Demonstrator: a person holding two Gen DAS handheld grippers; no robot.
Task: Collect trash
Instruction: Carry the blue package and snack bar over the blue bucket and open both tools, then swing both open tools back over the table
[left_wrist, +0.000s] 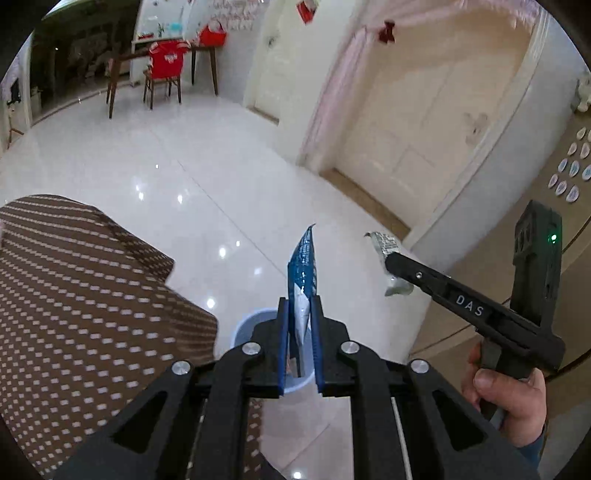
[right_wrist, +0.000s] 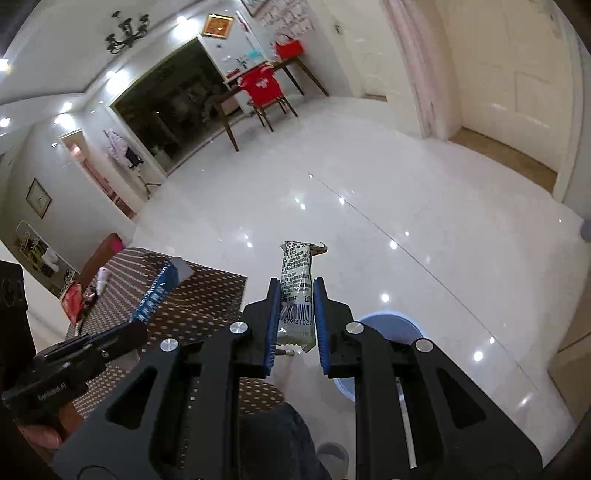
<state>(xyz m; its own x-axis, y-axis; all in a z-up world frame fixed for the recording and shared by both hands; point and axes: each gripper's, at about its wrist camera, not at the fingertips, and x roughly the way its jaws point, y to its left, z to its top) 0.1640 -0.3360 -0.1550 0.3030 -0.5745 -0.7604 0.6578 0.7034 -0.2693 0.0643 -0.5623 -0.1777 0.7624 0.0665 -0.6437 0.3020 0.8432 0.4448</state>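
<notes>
My left gripper is shut on a blue and white wrapper that stands upright between the pads, right above a light blue bin on the floor. My right gripper is shut on a white printed wrapper with a barcode; the bin lies just to its right and below. In the left wrist view the right gripper holds the white wrapper to the right of the blue one. In the right wrist view the left gripper holds the blue wrapper at the left.
A table with a brown dotted cloth lies left of the bin, with red packets at its far end. The white tiled floor stretches ahead to a wooden table and a chair with red cloth. Doors stand at the right.
</notes>
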